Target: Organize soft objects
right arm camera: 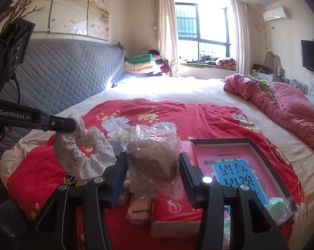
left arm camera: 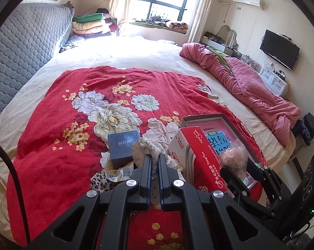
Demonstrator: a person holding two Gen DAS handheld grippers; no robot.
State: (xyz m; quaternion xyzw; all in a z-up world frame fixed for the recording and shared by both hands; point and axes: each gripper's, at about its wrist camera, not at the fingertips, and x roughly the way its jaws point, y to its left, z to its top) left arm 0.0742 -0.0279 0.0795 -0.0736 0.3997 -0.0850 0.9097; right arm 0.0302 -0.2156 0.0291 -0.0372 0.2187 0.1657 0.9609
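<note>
Jaws of left gripper point(left arm camera: 154, 162) clenched soft floral fabric scrunchie point(right arm camera: 88, 156); right gripper point(right arm camera: 152, 166), at three o'clock, grasped light, crinkly plastic-wrapped brown bundle point(right arm camera: 153, 156).

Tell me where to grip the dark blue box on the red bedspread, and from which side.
Take the dark blue box across its two upright side walls, coming from above. Its top is flat and uncovered; a packet and the held floral scrunchie crowd its near edge, so a low approach looks blocked.
</note>
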